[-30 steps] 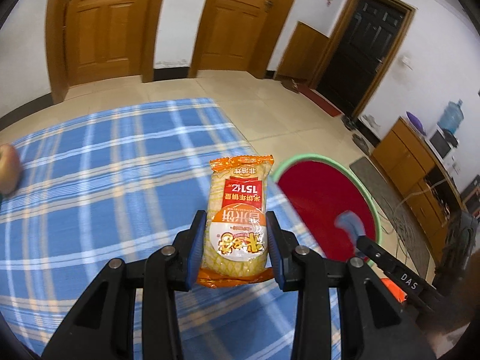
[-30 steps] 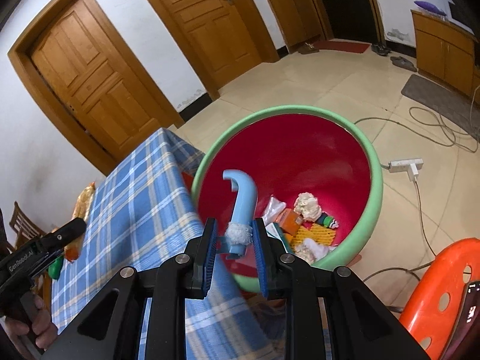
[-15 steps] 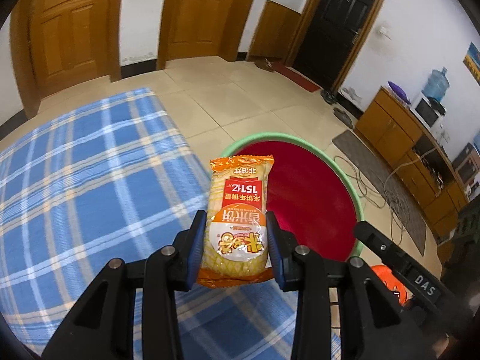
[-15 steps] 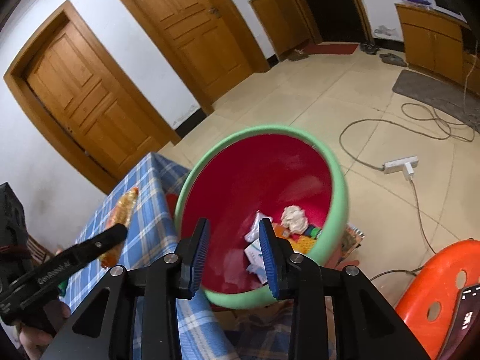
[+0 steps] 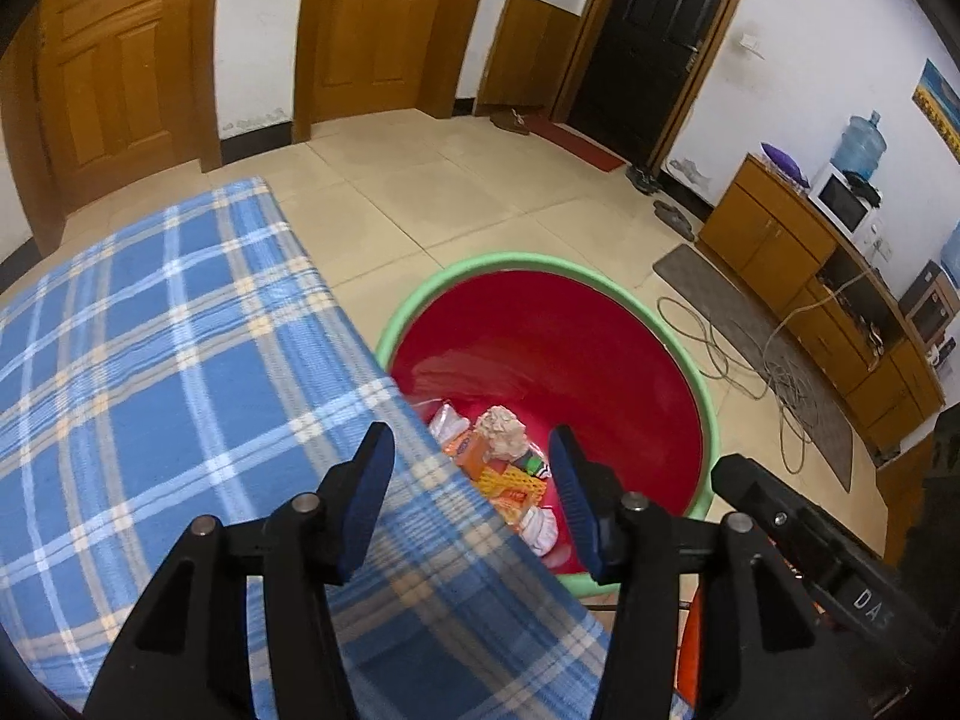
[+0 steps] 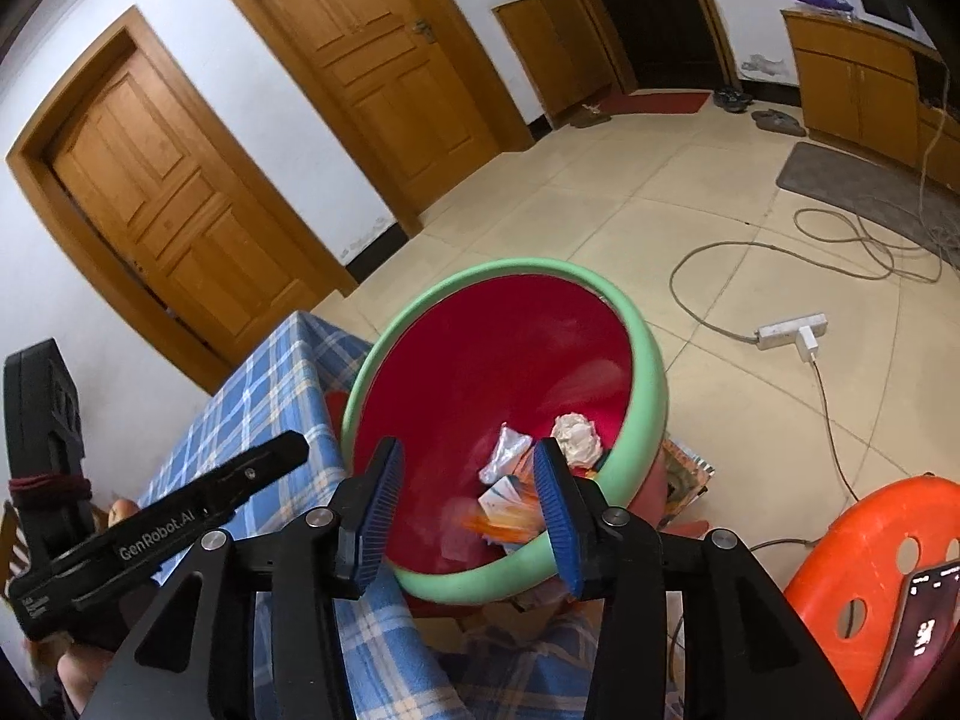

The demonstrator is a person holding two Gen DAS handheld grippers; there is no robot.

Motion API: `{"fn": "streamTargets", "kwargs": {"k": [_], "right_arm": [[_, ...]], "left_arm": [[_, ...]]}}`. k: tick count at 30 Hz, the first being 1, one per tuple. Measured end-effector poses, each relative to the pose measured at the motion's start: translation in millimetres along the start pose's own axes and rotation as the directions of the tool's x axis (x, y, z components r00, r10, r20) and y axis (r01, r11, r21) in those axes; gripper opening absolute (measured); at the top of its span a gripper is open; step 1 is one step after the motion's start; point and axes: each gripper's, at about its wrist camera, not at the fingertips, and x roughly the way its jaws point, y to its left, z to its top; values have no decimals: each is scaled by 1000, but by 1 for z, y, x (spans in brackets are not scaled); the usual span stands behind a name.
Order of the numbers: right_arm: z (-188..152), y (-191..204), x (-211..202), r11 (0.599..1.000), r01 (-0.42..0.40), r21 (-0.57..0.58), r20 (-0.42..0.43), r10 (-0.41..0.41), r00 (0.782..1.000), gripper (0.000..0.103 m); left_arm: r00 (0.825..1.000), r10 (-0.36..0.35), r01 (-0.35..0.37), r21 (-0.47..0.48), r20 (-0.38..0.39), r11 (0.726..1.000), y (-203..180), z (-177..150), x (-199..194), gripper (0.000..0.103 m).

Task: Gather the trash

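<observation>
A red basin with a green rim (image 5: 510, 258) stands on the floor against the blue plaid table (image 5: 150, 360). Inside lie a crumpled paper ball (image 5: 503, 429), a yellow and orange snack packet (image 5: 510, 483) and other wrappers. My left gripper (image 5: 471, 450) hovers over the table's edge and the basin. Its jaws are opening and nothing is between them. My right gripper (image 6: 468, 456) hangs above the basin rim (image 6: 651, 372). Its jaws are also opening and hold nothing. A blurred orange packet (image 6: 504, 525) shows in the basin below it.
An orange plastic stool (image 6: 870, 540) with a phone (image 6: 927, 618) on it stands at the right. A power strip (image 6: 792, 333) and loose cables lie on the tiled floor. Wooden cabinets (image 5: 780, 240) line the right wall. A hand (image 6: 78, 672) shows at lower left.
My left gripper swung right from the table to the basin and let go of the orange snack packet. My right gripper dropped the blue curved piece, and its jaws have widened.
</observation>
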Motion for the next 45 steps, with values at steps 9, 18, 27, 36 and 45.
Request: {"fn": "streamTargets", "kwargs": {"k": [9, 18, 27, 36, 45], "right_arm": [[-12, 35, -19, 996, -32, -86, 10, 33, 999, 65], [-38, 83, -43, 978, -71, -198, 4, 74, 997, 72], [-66, 125, -77, 947, -111, -302, 24, 124, 992, 75], [-94, 153, -98, 927, -87, -365, 60, 117, 991, 75], [-110, 159, -101, 917, -54, -395, 86, 96, 992, 75]], "left_arm": [[993, 104, -102, -48, 50, 994, 21, -20, -51, 67], [972, 210, -194, -150, 105, 969, 54, -51, -114, 78], [945, 291, -255, -223, 149, 941, 71, -85, -167, 81], [917, 358, -303, -278, 175, 912, 83, -114, -203, 82], [896, 407, -345, -296, 181, 891, 89, -133, -216, 82]]}}
